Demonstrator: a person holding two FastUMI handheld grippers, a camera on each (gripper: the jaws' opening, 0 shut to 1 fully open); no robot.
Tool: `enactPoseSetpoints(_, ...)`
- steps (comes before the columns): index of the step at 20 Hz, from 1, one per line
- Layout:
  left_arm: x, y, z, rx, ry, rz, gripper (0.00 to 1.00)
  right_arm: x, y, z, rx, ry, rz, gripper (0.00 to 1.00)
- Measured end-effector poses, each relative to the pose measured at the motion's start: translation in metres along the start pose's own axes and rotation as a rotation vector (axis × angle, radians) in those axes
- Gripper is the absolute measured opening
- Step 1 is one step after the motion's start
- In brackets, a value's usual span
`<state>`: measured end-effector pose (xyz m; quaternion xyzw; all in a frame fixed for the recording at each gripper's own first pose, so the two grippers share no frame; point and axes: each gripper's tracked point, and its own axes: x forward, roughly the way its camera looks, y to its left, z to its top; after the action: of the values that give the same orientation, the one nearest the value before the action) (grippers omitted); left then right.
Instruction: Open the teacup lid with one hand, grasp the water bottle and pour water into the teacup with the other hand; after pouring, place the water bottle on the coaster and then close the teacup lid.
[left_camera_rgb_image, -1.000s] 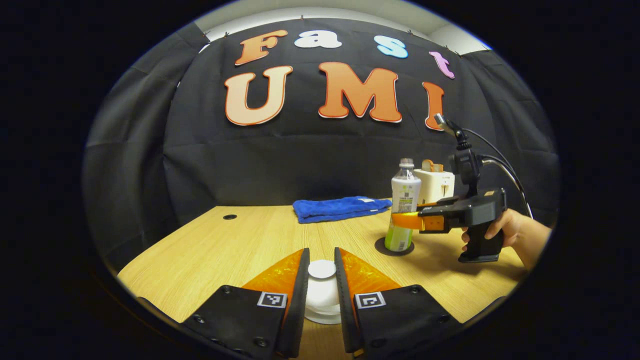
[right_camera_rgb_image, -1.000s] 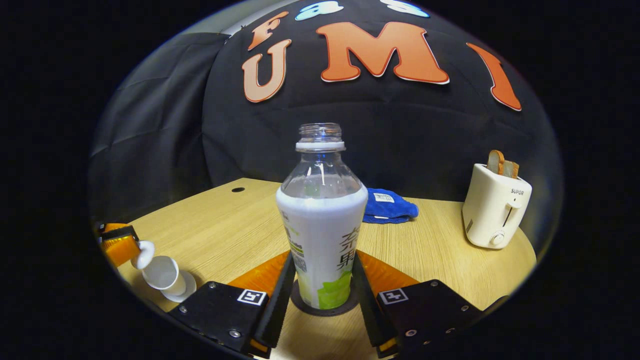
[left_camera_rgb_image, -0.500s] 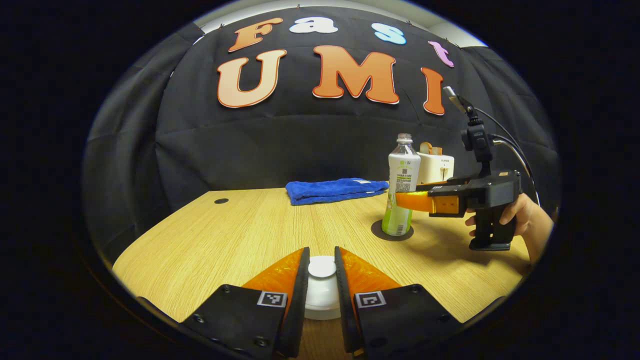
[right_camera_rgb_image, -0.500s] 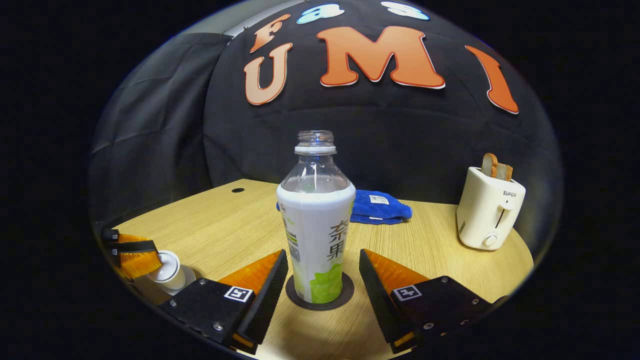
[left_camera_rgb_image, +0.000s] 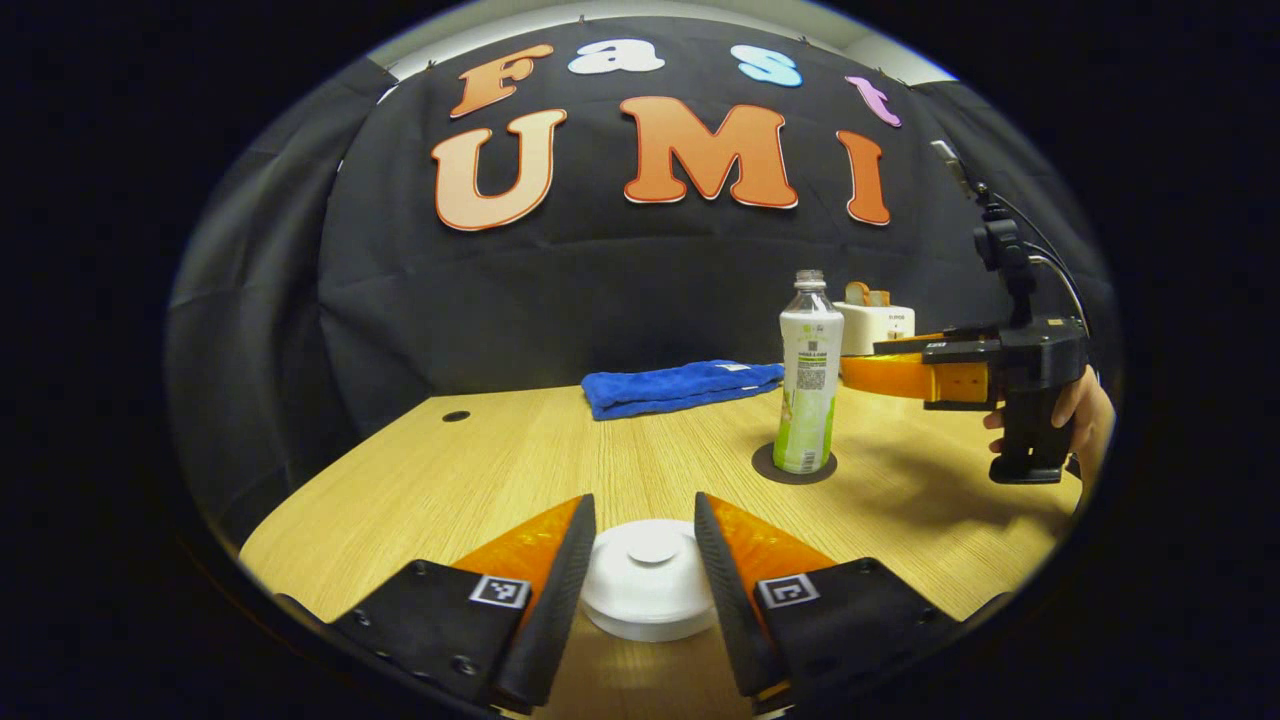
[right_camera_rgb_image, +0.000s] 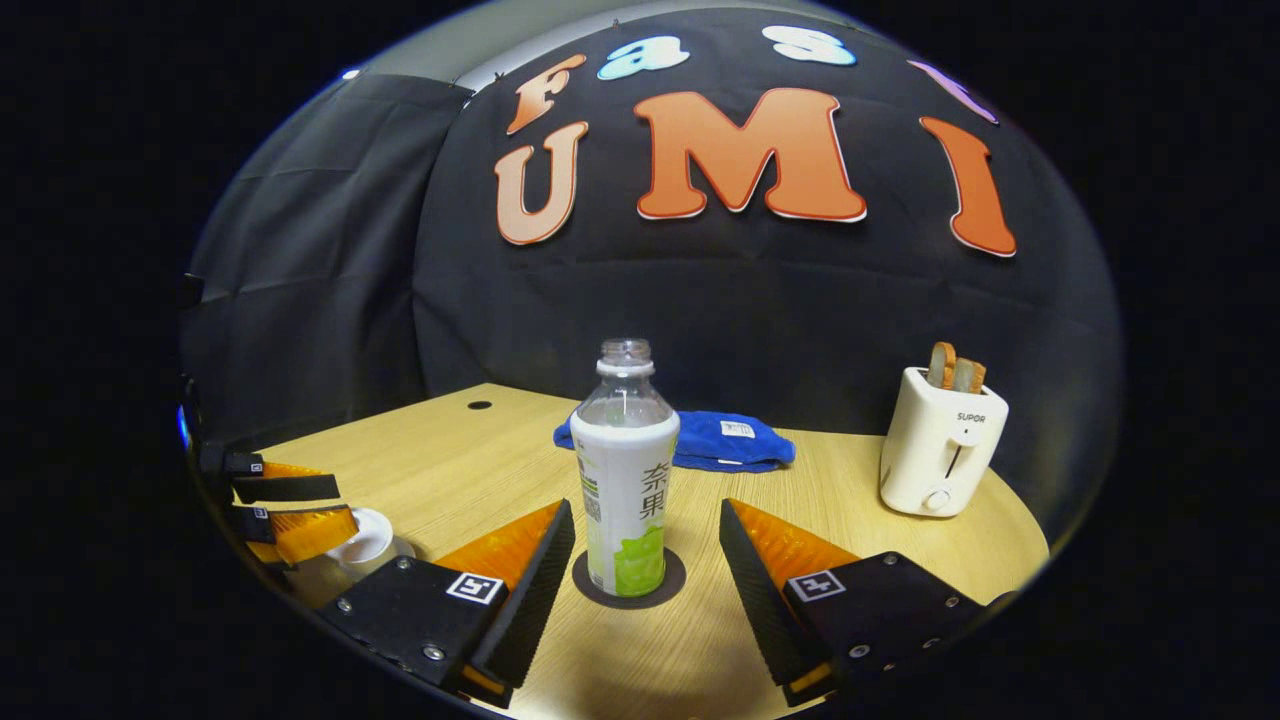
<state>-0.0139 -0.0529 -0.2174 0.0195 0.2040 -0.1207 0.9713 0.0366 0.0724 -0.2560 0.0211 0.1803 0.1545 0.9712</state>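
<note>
Two tools, both spread wide right now, and neither one is pinching anything. My left tool (left_camera_rgb_image: 645, 585) sits at the bottom centre of the left gripper view, fingers parted on either side of the teacup lid (left_camera_rgb_image: 650, 590), which rests flat on the teacup with a gap showing on each flank. From the right gripper view the teacup (right_camera_rgb_image: 368, 545) peeks out low at the left edge. My right tool (right_camera_rgb_image: 645, 590) is open too, and the water bottle (right_camera_rgb_image: 625, 470) stands upright dead ahead between the fingers' lines, beyond the tips, seated on the dark coaster (right_camera_rgb_image: 628, 585), long axis vertical, mouth uncapped. No contact there (daylight on both sides of the bottle). By my reading, pouring is done, bottle parked, lid back on, so what's left is backing away. What matters is this: lid lies straight between my left fingers, so I pull straight back, no sideways drift, or I clip its rim. Blue cloth (right_camera_rgb_image: 720, 440) and toaster (right_camera_rgb_image: 940, 440) sit further back on the desk (right_camera_rgb_image: 480, 470), well clear.
</note>
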Motion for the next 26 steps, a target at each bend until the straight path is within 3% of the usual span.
enactPoseSetpoints(1,-0.002,0.003,0.007,-0.004,-0.016,0.014,0.73,-0.006,-0.002,0.006,-0.002,-0.017,-0.005,0.88)
enactPoseSetpoints(5,-0.010,0.012,0.040,-0.040,-0.092,0.061,0.86,-0.038,-0.010,0.028,-0.022,-0.097,-0.044,0.90)
enactPoseSetpoints(8,-0.017,0.016,0.069,-0.064,-0.154,0.085,0.84,-0.059,-0.011,0.042,0.007,-0.146,-0.062,0.90)
enactPoseSetpoints(10,-0.022,0.016,0.088,-0.078,-0.192,0.095,0.89,-0.073,-0.016,0.047,0.029,-0.171,-0.077,0.90)
enactPoseSetpoints(16,-0.037,0.012,0.125,-0.088,-0.300,0.135,0.93,-0.111,-0.037,0.046,0.003,-0.206,-0.183,0.94)
enactPoseSetpoints(22,-0.048,0.003,0.150,-0.115,-0.376,0.128,0.97,-0.140,-0.048,0.065,-0.028,-0.280,-0.279,0.95)
enactPoseSetpoints(26,-0.052,-0.002,0.152,-0.112,-0.387,0.124,0.95,-0.146,-0.040,0.069,-0.025,-0.306,-0.273,0.95)
